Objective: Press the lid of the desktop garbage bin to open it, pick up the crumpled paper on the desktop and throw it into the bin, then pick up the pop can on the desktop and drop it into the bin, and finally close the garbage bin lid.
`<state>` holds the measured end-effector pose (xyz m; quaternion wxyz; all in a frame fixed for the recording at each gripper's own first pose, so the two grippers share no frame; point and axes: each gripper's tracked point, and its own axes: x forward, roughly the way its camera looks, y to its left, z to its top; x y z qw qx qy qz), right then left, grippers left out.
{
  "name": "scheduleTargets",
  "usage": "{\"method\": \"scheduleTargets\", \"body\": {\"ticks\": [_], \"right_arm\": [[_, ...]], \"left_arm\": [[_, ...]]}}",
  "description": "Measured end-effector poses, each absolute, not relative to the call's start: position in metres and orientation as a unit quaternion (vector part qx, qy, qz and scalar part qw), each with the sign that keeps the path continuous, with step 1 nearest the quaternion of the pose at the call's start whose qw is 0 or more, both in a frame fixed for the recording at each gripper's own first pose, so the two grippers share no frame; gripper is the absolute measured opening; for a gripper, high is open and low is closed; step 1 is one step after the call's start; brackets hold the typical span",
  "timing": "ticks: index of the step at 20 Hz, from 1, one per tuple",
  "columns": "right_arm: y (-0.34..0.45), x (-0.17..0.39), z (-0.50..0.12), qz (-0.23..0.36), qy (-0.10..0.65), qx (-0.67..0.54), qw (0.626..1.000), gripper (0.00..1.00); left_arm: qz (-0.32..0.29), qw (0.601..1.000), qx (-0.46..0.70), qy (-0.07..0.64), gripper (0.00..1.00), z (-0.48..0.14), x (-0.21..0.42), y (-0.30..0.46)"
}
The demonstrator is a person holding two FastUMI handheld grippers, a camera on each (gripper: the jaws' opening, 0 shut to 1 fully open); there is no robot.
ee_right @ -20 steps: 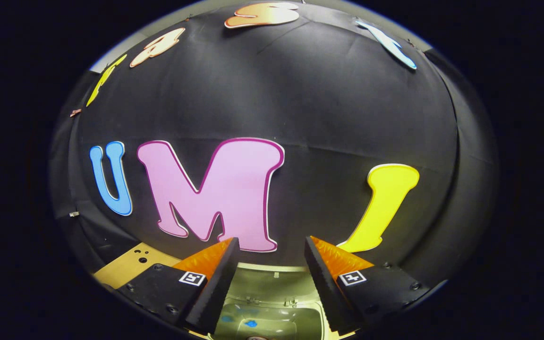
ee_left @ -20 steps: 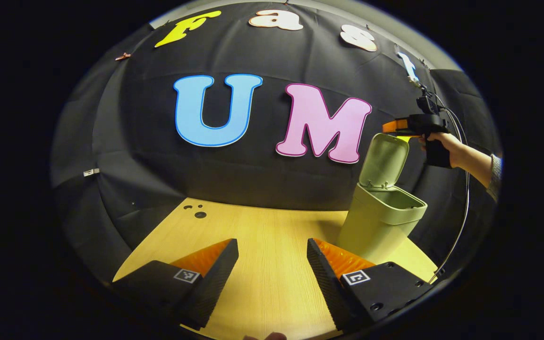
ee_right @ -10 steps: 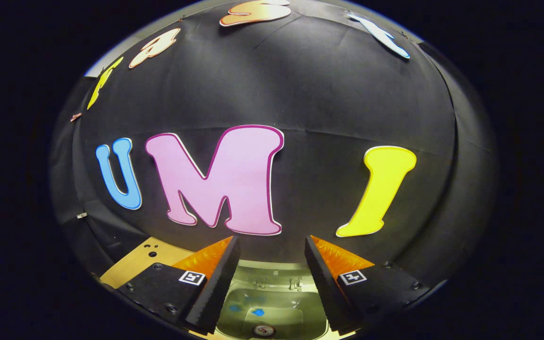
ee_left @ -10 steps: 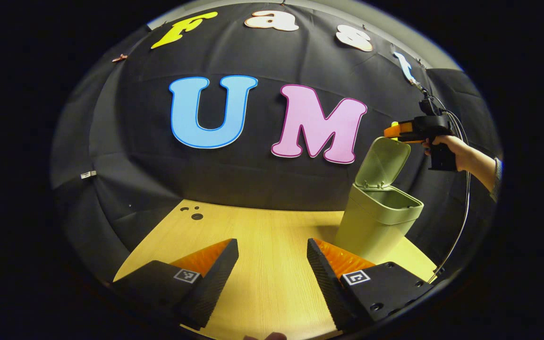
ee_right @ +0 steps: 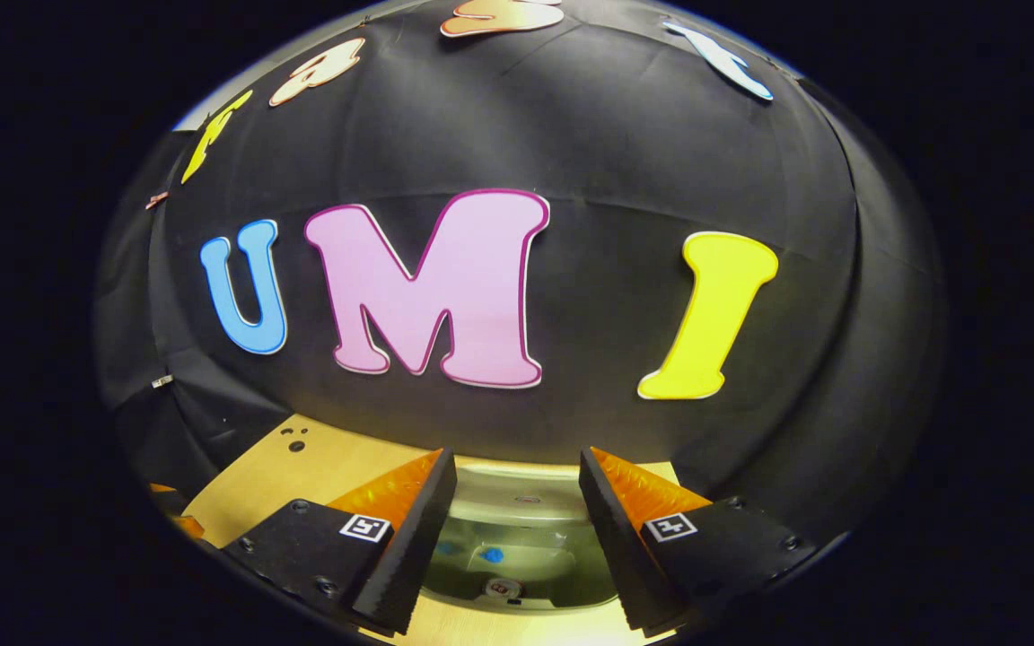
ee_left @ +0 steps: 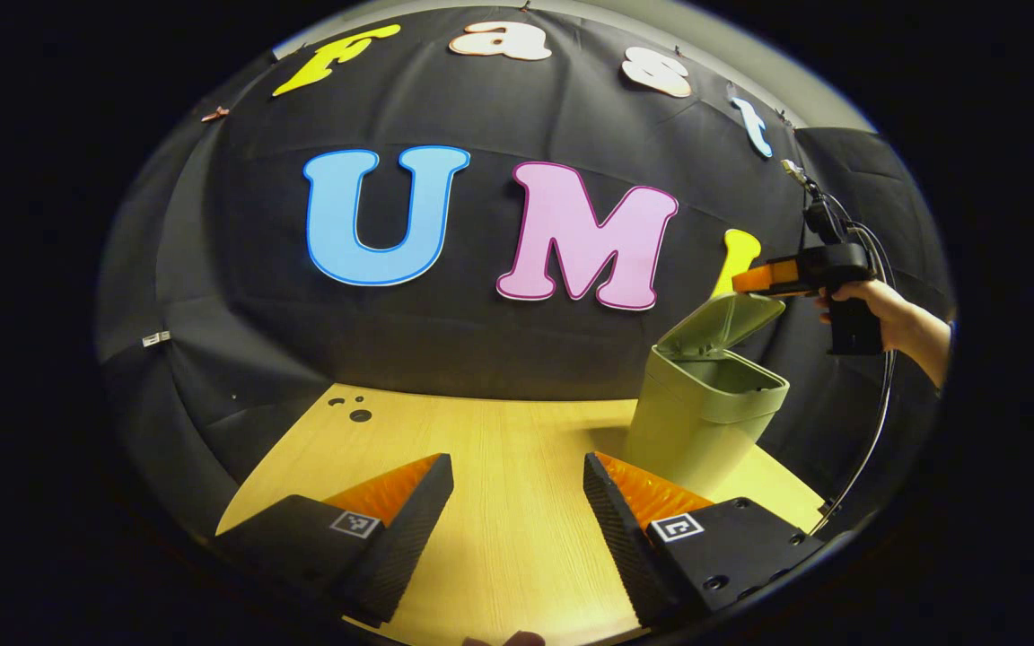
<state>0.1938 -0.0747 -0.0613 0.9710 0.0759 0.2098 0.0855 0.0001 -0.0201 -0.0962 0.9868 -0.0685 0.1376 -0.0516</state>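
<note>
Your garbage bin [ee_left: 701, 422] is a pale green, tall container with rounded corners, standing upright on the wooden desktop [ee_left: 499, 449] toward its right rear, close to the black wall. Its lid [ee_left: 719, 325] is hinged at the back edge and sits half lowered, tilted at a shallow angle over the mouth, with the front of the opening still exposed. From the right gripper view you look down into the bin [ee_right: 517, 547] under the lid's edge [ee_right: 521, 489]: the pop can [ee_right: 503, 588] lies at the bottom, its round end facing up, with small blue marks beside it on the inner surface.
</note>
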Motion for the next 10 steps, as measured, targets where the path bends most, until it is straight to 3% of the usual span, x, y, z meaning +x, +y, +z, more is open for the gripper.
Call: {"method": "scheduleTargets", "body": {"ticks": [10], "right_arm": [[-0.064,0.154,-0.101,0.07,0.205,0.066,0.974,0.87]], "left_arm": [[-0.057,0.987,-0.064,0.136,0.94,-0.094,-0.006,-0.017]]}}
